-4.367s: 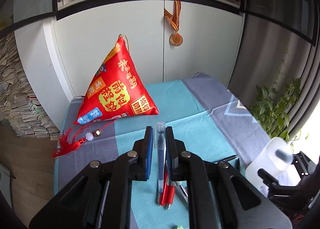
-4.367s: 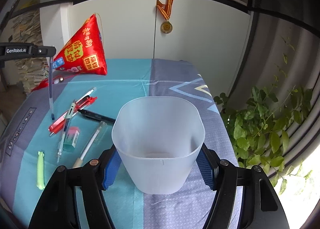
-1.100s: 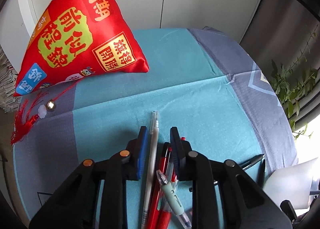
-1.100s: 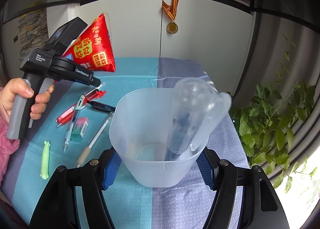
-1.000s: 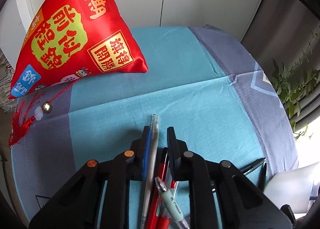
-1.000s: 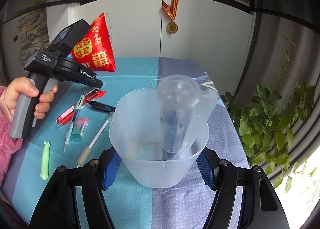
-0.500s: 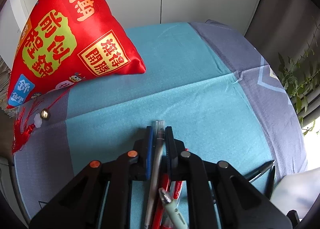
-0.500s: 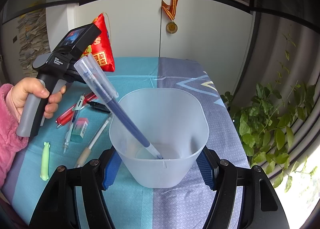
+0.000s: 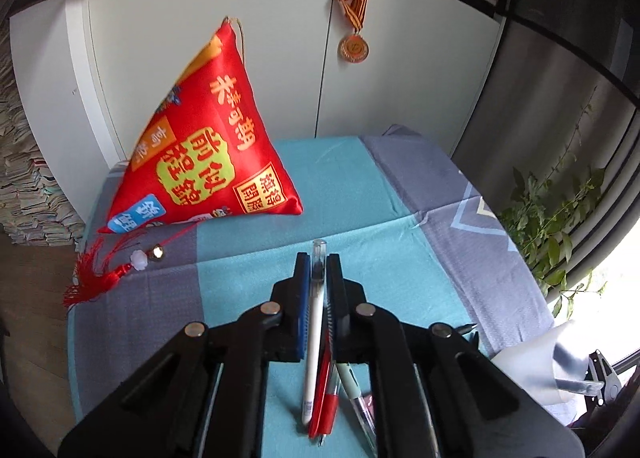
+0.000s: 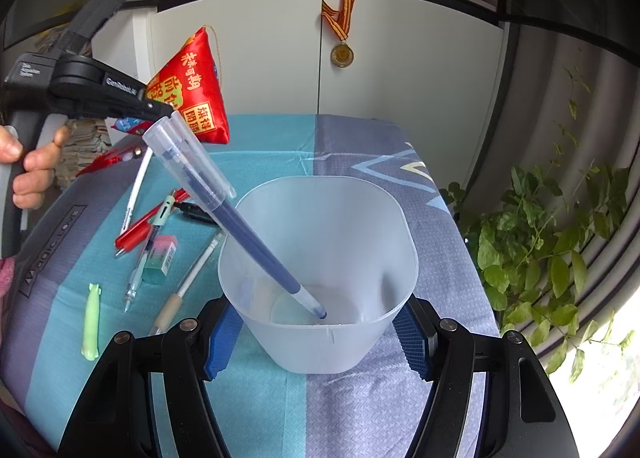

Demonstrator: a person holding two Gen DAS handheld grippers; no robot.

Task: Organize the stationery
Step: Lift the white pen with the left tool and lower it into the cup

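My left gripper [image 9: 318, 262] is pressed on a white pen with a clear cap [image 9: 315, 310], its jaws still closing tight, and the pen hangs above the table. From the right wrist view, the left gripper [image 10: 160, 111] holds the white pen [image 10: 138, 185] dangling down. My right gripper [image 10: 318, 338] is shut on a translucent plastic cup [image 10: 360, 217] standing on the cloth. A blue pen [image 10: 224, 209] leans left inside the cup. Red pens [image 10: 148, 223], a green-clipped pen [image 10: 138, 270], an eraser [image 10: 160, 254], a tan-grip pen [image 10: 188, 286] and a black pen [image 10: 196, 213] lie left of the cup.
A red pyramid cushion [image 9: 200, 161] with a tassel [image 9: 92, 278] stands at the back of the table. A green object [image 10: 91, 320] lies near the front left edge. A plant [image 10: 552, 242] grows right of the table. White cabinet doors with a medal [image 10: 342, 53] are behind.
The left gripper closed on the white pen and lifted it off the table. The blue pen settled leaning left in the cup. The right gripper and cup stayed still.
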